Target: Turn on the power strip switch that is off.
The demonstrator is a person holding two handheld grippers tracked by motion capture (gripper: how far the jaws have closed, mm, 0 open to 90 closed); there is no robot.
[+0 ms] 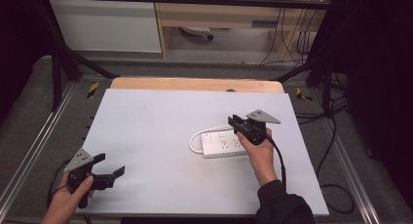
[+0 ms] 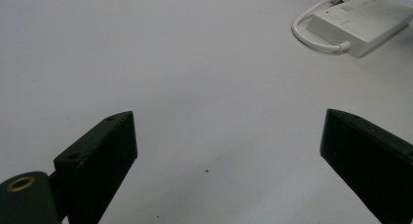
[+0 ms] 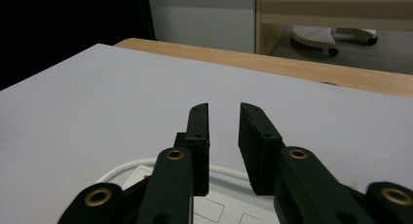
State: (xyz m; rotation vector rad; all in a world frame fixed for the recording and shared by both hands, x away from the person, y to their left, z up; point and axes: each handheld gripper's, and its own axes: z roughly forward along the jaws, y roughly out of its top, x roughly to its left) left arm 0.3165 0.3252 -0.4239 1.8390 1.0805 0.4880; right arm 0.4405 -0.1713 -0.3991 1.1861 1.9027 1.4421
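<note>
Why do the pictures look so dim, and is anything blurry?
High view: dark, grainy surroundings, with the white table top evenly lit. Left gripper view: soft focus, the power strip slightly washed out and the near black jaws blurred. Right gripper view: the jaws fairly sharp, the background shelf soft.

The right gripper (image 3: 223, 112) has its two black fingers (image 3: 198, 136) close together, a narrow gap between them with nothing in it. Below them lies a white power strip (image 3: 214, 209), its cord (image 3: 122, 169) curving off to the left. The fingers point over the pale tabletop (image 3: 97, 97), whose wooden far edge (image 3: 292, 68) runs across. Beyond it stands a wheeled base (image 3: 331, 36) on the floor.
</note>
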